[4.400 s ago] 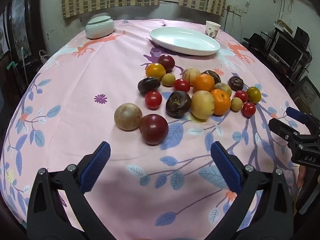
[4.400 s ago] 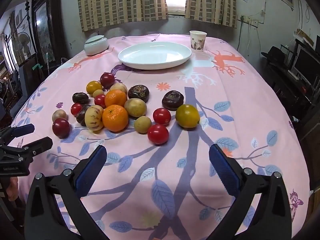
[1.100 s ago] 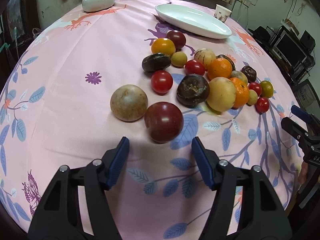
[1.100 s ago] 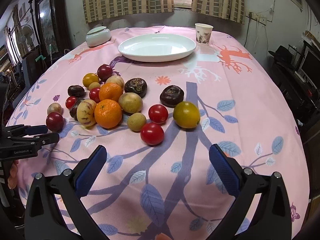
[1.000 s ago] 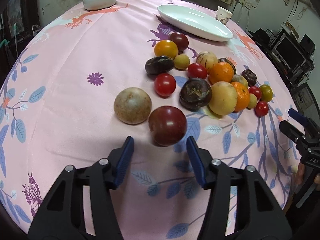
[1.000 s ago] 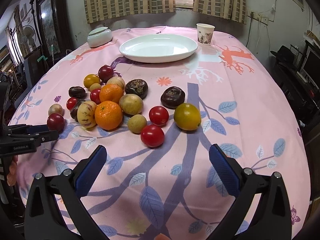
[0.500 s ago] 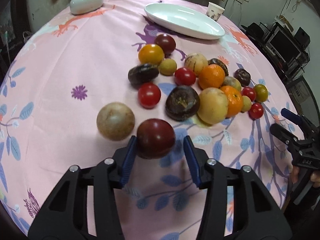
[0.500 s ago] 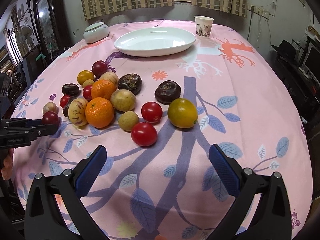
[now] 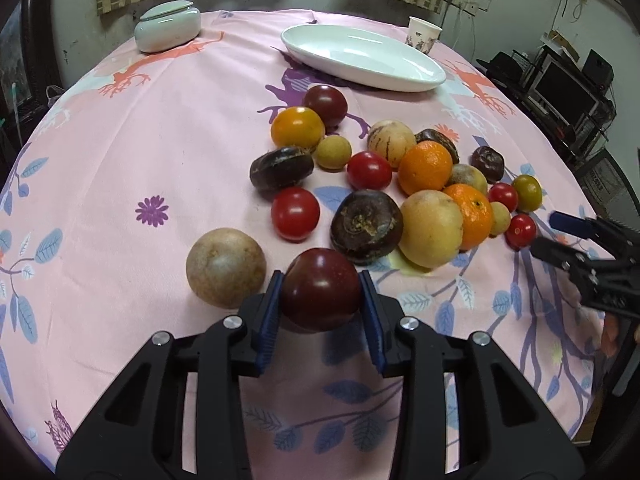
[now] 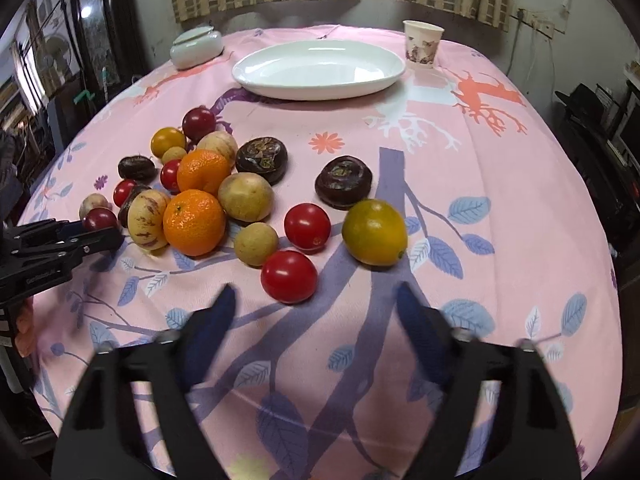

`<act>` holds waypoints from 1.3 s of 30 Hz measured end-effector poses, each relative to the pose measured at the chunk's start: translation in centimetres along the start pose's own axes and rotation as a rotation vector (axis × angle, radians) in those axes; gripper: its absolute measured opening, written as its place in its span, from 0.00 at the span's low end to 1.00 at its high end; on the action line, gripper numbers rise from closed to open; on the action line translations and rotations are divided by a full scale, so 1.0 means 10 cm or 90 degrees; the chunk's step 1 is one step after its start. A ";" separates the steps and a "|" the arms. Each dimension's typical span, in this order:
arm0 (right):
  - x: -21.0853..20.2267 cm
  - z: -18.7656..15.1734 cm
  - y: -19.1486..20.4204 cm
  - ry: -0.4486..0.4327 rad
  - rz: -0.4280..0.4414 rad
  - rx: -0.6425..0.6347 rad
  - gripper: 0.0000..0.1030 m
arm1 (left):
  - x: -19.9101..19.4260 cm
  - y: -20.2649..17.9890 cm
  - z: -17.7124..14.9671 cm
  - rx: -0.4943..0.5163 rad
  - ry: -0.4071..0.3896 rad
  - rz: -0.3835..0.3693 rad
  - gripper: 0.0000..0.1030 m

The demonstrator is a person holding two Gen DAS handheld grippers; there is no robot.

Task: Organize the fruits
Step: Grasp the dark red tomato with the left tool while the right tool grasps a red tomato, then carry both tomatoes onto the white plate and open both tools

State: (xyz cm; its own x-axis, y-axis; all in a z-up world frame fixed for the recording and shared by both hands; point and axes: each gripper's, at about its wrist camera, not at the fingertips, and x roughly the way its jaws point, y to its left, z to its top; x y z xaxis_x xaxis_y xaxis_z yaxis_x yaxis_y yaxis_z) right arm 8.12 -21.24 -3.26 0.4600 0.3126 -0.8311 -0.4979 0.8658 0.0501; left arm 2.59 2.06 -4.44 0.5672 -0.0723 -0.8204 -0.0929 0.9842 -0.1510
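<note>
My left gripper point(image 9: 322, 300) is shut on a dark red plum point(image 9: 321, 289), held just above the pink cloth; the plum also shows in the right wrist view point(image 10: 100, 219). A tan round fruit point(image 9: 226, 267) lies just left of it. Several fruits lie in a pile point(image 9: 424, 184): oranges, red tomatoes, dark brown fruits. A white oval plate point(image 9: 362, 57) stands empty at the far side. My right gripper point(image 10: 316, 320) is open and blurred, with a red tomato point(image 10: 289, 277) just ahead of it and a yellow-green citrus point(image 10: 374, 232) to the tomato's right.
A pale lidded bowl point(image 9: 167, 31) stands at the far left. A paper cup point(image 10: 423, 43) stands right of the plate point(image 10: 318, 68). The round table with its pink cloth point(image 10: 480, 184) drops off on all sides; dark furniture and monitors stand to the right.
My left gripper closed on the dark red plum and lifted it slightly. My right gripper narrowed its opening and moved forward toward the red tomato.
</note>
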 end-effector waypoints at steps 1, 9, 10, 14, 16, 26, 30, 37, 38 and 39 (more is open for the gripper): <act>0.02 0.03 0.03 0.004 0.000 -0.010 0.65 | -0.01 0.01 -0.01 0.001 0.001 -0.004 0.36; 0.29 0.10 0.20 0.041 0.009 -0.046 0.31 | -0.01 0.03 -0.04 0.004 -0.005 -0.010 0.37; 0.29 0.10 0.19 0.041 0.014 -0.039 0.30 | 0.01 0.03 -0.04 0.004 0.001 -0.016 0.38; 0.23 0.06 0.17 0.042 0.022 -0.033 0.30 | 0.01 0.00 -0.06 0.016 0.000 -0.013 0.37; 0.16 0.05 0.16 0.034 0.028 -0.034 0.30 | 0.01 0.01 -0.06 0.012 -0.005 -0.014 0.36; -0.31 0.69 0.04 -0.077 0.067 -0.045 0.30 | -0.34 -0.11 0.84 0.034 -0.082 -0.041 0.36; 0.00 1.37 -0.10 -0.102 0.058 -0.057 0.31 | 0.13 -0.17 1.64 0.031 -0.073 -0.002 0.36; 1.17 2.12 -0.40 0.009 0.013 0.005 0.30 | 1.17 -0.11 2.37 -0.016 -0.003 0.060 0.37; 1.24 2.14 -0.40 0.015 0.002 -0.004 0.30 | 1.20 -0.13 2.40 -0.007 -0.007 0.058 0.37; 1.31 2.16 -0.38 0.023 -0.004 -0.016 0.31 | 1.23 -0.14 2.43 -0.003 -0.004 0.048 0.37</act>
State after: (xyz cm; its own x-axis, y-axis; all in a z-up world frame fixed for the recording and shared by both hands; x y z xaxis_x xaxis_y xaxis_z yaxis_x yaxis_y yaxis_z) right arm 31.93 -11.97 -2.33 0.4370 0.2924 -0.8506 -0.5129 0.8579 0.0313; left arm 29.56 3.69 -0.90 0.5630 0.0028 -0.8265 -0.1388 0.9861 -0.0912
